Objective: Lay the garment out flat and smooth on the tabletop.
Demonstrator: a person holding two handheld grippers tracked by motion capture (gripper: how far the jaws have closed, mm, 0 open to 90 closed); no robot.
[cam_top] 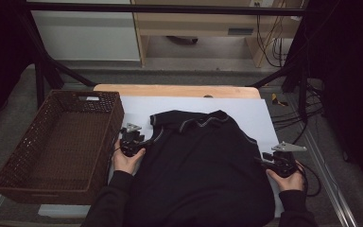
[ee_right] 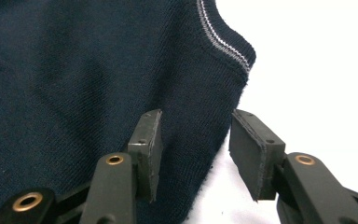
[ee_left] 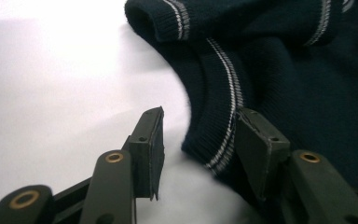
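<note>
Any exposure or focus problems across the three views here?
High view: dim overall, the dark garment loses fold detail. Left gripper view: the white sheet is blown out at upper left, and the near jaws look soft. Right gripper view: sheet glares at right, while the knit weave stays legible.

Dark navy knit shirt (cam_top: 203, 165) lying flat, front up, at centre and lower centre of the high view, collar toward the top of the frame. Ribbed collar and sleeve cuffs carry thin pale stripes. Left sleeve edge at centre left, right sleeve edge at centre right; hem reaches the bottom edge.
</note>
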